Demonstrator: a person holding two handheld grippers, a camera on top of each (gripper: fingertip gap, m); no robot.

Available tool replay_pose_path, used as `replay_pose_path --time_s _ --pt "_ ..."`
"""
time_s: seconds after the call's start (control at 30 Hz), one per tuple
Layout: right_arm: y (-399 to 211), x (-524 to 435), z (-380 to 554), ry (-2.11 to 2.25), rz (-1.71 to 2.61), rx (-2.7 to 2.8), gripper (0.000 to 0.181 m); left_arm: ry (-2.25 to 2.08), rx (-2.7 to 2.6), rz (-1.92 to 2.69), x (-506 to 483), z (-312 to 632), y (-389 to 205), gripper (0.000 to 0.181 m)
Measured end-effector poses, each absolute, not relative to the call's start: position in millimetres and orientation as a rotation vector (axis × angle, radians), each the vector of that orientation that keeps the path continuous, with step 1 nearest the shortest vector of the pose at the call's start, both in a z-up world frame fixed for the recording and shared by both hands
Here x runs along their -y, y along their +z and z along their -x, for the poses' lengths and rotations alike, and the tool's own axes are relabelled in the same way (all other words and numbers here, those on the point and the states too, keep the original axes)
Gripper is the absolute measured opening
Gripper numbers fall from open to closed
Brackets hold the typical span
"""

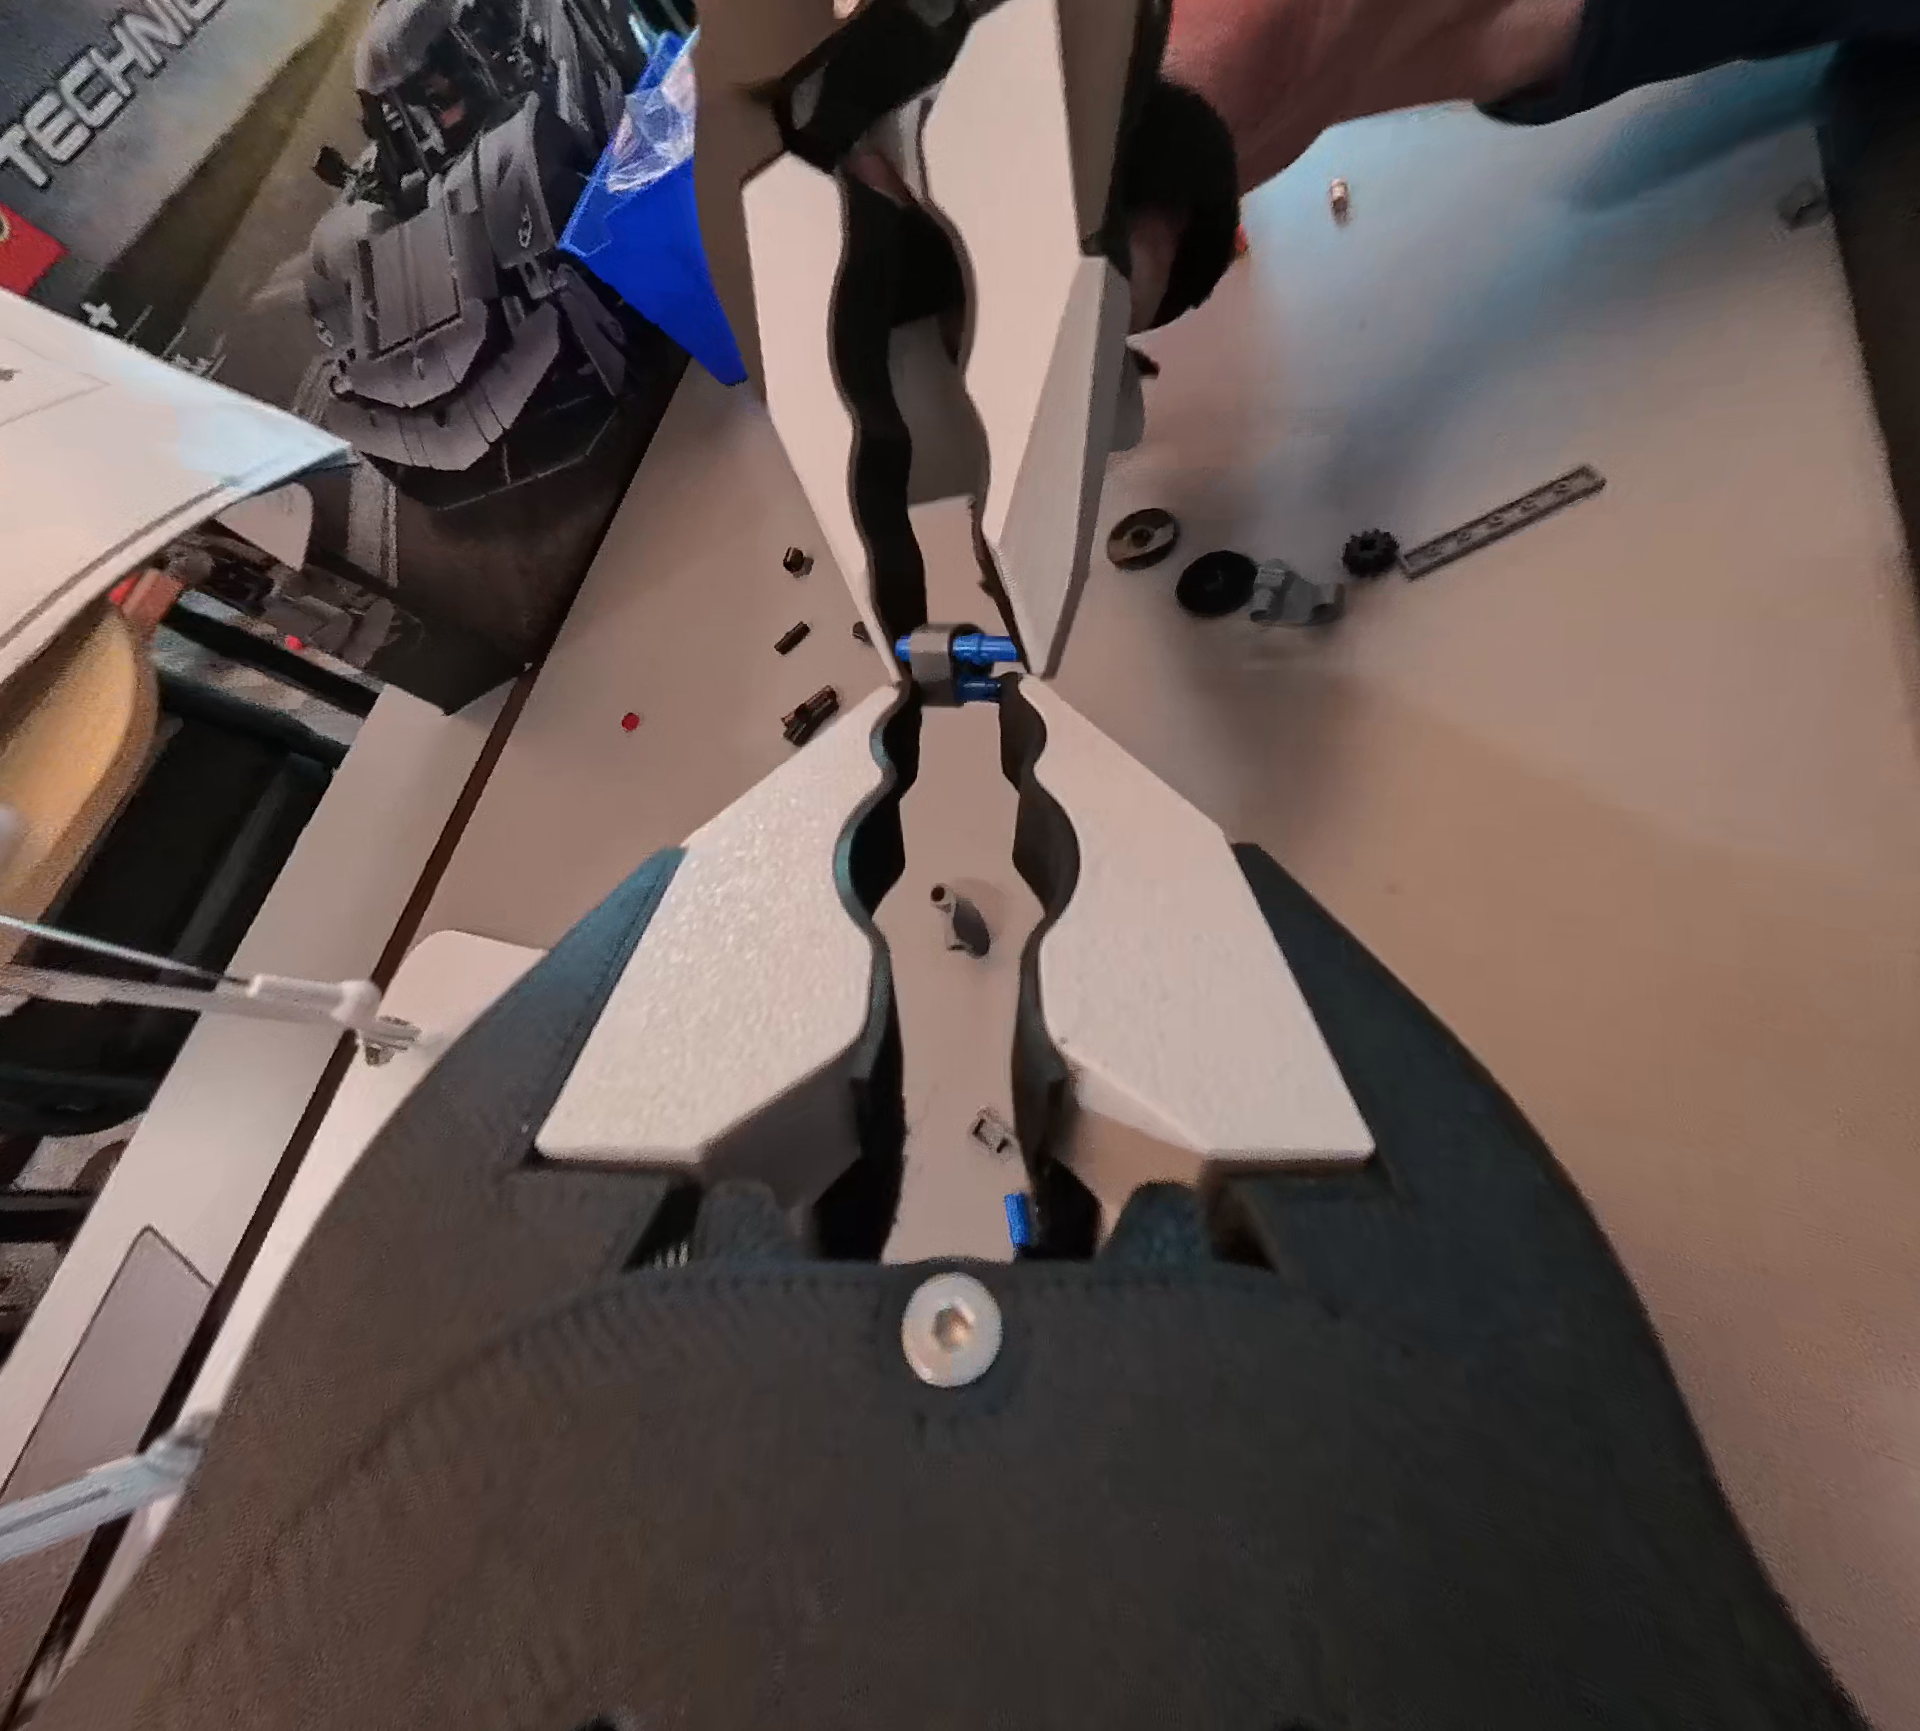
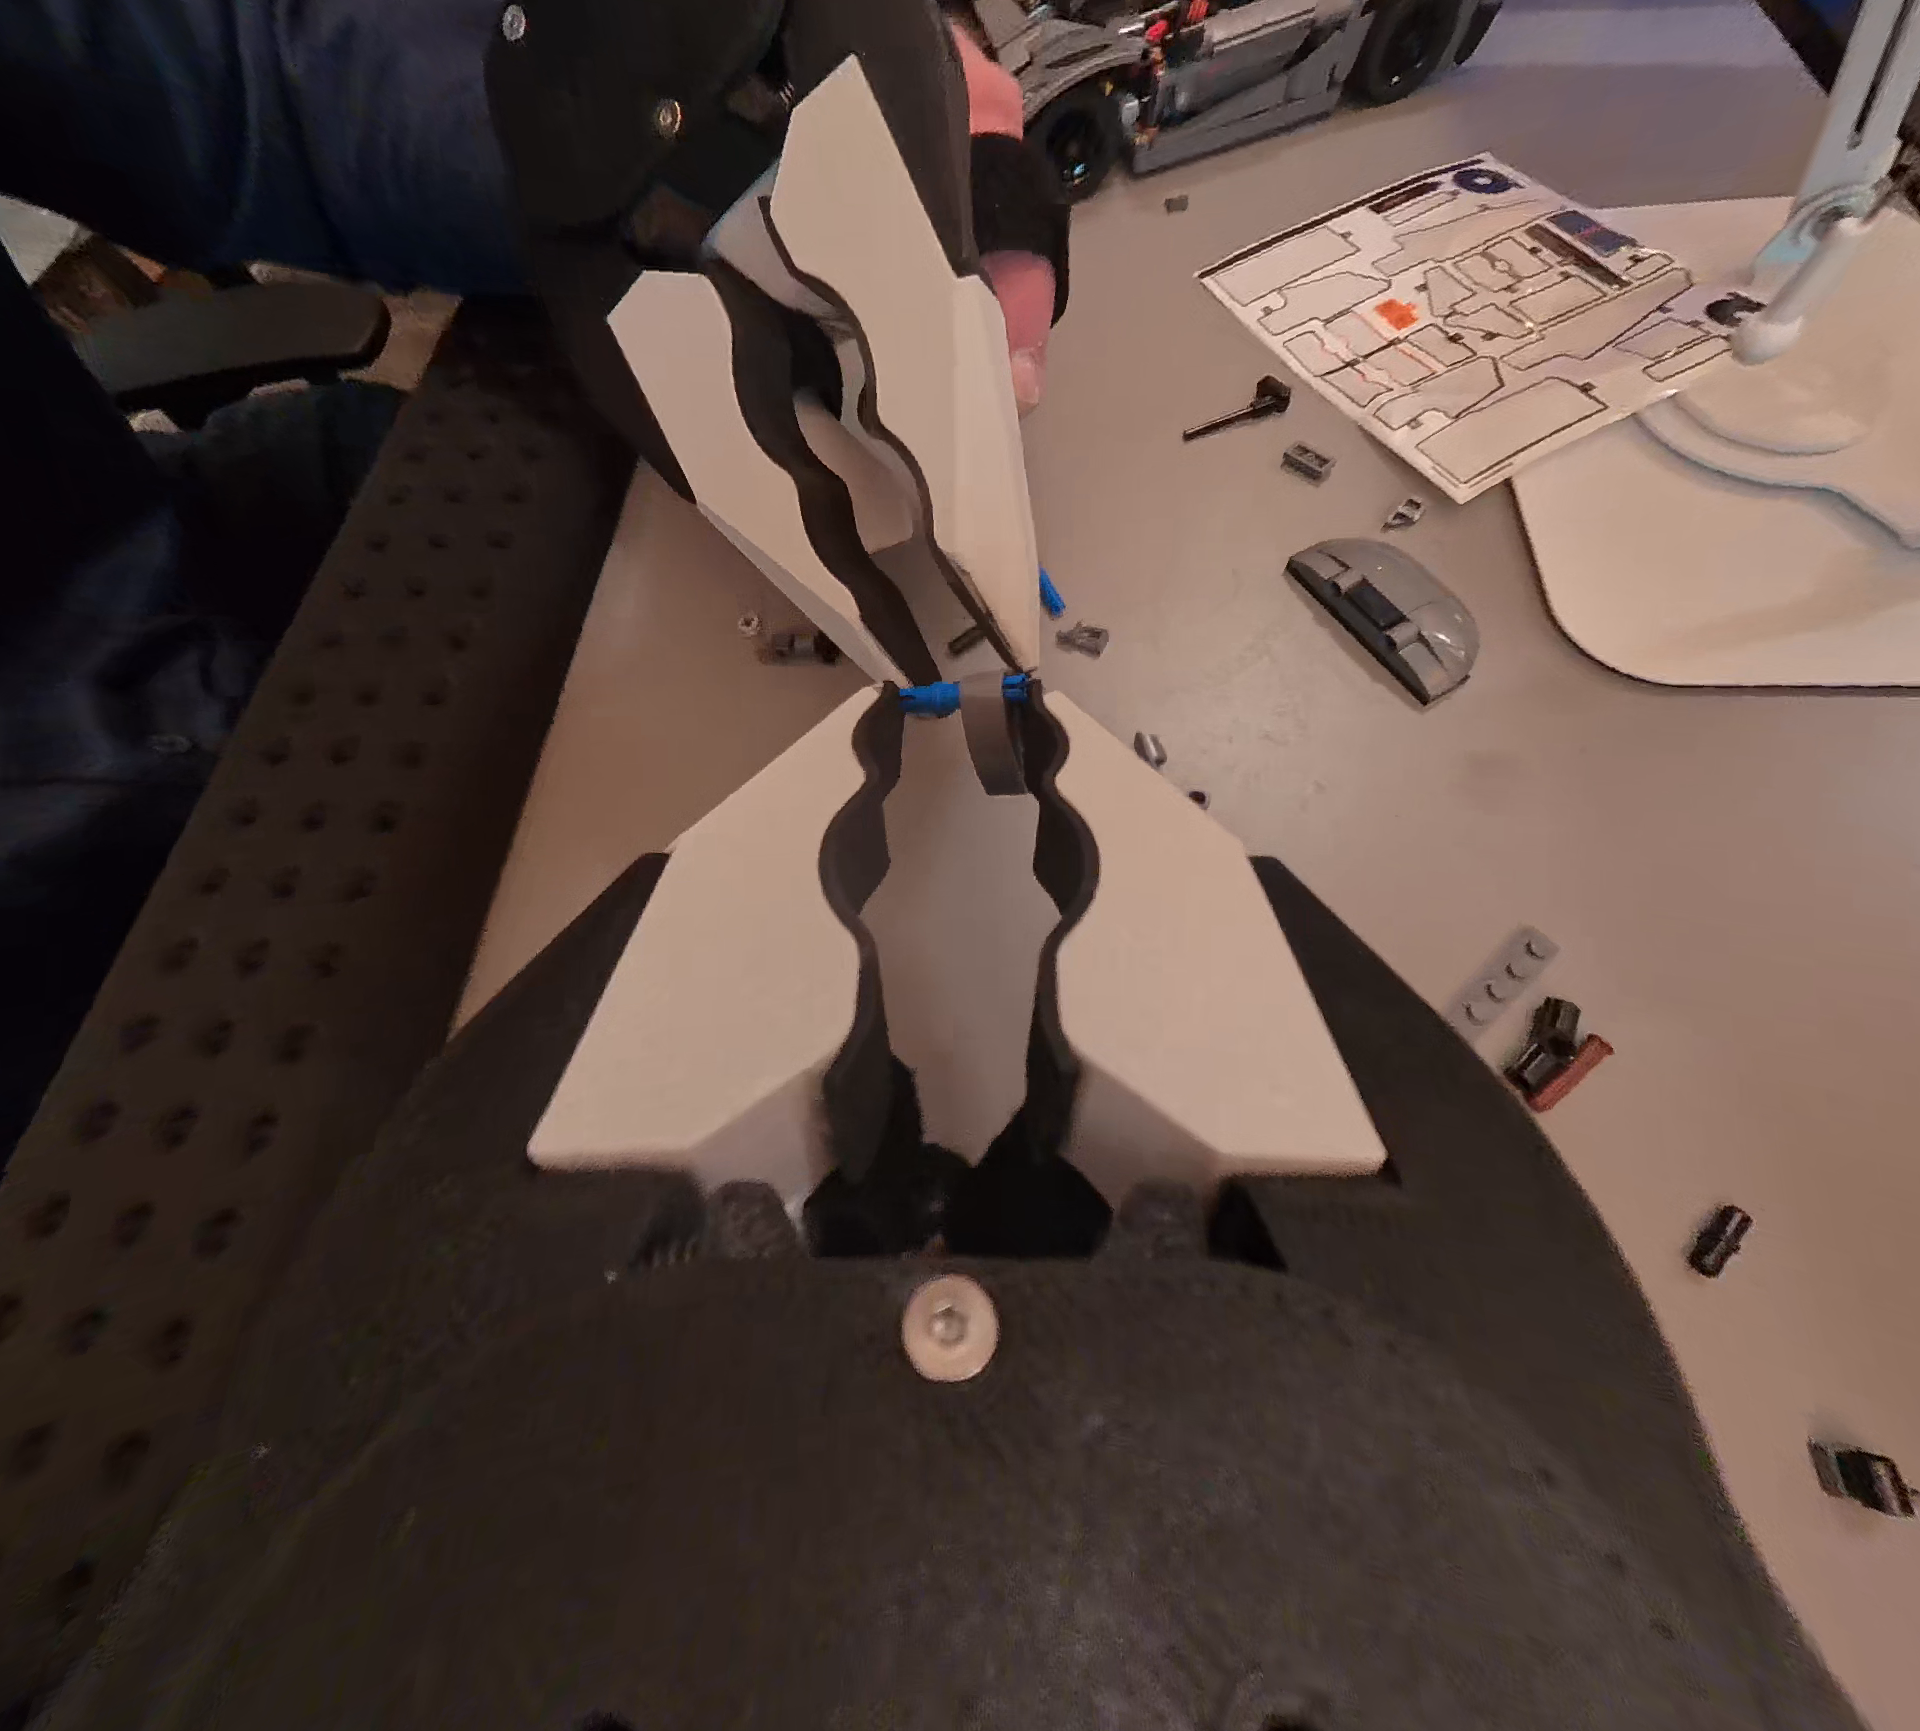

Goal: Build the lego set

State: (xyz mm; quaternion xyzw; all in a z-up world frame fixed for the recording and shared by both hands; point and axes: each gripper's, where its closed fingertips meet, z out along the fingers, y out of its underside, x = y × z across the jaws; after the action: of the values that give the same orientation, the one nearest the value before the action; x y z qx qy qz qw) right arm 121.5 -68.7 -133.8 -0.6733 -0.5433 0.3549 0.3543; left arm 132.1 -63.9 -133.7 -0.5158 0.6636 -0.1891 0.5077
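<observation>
A small grey connector with blue pins is held above the table where the two grippers meet tip to tip. My left gripper comes from the bottom of the left wrist view and is shut on the connector's lower end and pin. My right gripper comes down from above and is shut on the upper end. In the right wrist view the grey connector lies against one pad of my right gripper, with a blue pin reaching the other. My left gripper meets it from above.
The set's box, a blue bin and a booklet stand at the left. Loose black and grey parts lie on the table. A part-built grey car, instruction sheet, grey curved panel and white stand base lie beyond. A black perforated board runs along the left. Only a small space, under 4 cm, lies between the two pairs of fingers. From either gripper's tips it is about 40 cm to the part-built grey car.
</observation>
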Motion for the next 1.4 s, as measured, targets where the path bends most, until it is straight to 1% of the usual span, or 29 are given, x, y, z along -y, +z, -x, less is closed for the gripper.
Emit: replay_pose_path --time_s 0.1,0.3,0.6,0.67,0.83,1.1,1.23,1.27,1.3,1.33,1.4 --pt "-135.3 61.3 -125.3 0.755 1.736 1.408 0.022 -0.46 -1.583 1.27 59.7 -131.8 -136.1 0.013" --pt "-133.8 57.3 -127.1 0.661 1.736 1.394 0.02 -0.474 -1.56 1.291 56.1 -131.1 -135.8 0.013" --pt "-132.2 60.0 -128.1 0.676 1.745 1.393 0.018 -0.456 -1.562 1.281 60.3 -134.3 -135.6 0.013" --pt "-133.7 59.6 -129.3 0.668 1.752 1.394 0.013 -0.444 -1.577 1.281 62.3 -135.5 -138.0 0.012" --pt "-137.0 58.4 -129.3 0.614 1.745 1.416 0.013 -0.424 -1.582 1.272 59.4 -134.5 -139.4 0.012" --pt "-132.3 55.4 -129.5 0.695 1.725 1.368 0.018 -0.474 -1.56 1.241 57.9 -133.5 -131.3 0.013" --pt "-131.7 54.5 -128.7 0.666 1.704 1.371 0.015 -0.468 -1.555 1.218 56.9 -132.5 -129.9 0.013" --pt "-131.0 53.4 -129.2 0.665 1.705 1.361 0.016 -0.474 -1.554 1.213 57.5 -132.5 -129.1 0.013" --pt "-129.8 51.5 -130.3 0.666 1.709 1.344 0.023 -0.484 -1.543 1.208 57.5 -132.4 -126.6 0.013" --pt "-129.4 50.7 -131.2 0.666 1.711 1.338 0.025 -0.501 -1.526 1.203 57.7 -132.1 -122.3 0.013" --pt "-132.6 50.6 -131.9 0.643 1.708 1.352 0.024 -0.537 -1.504 1.197 58.3 -131.0 -116.1 0.013"
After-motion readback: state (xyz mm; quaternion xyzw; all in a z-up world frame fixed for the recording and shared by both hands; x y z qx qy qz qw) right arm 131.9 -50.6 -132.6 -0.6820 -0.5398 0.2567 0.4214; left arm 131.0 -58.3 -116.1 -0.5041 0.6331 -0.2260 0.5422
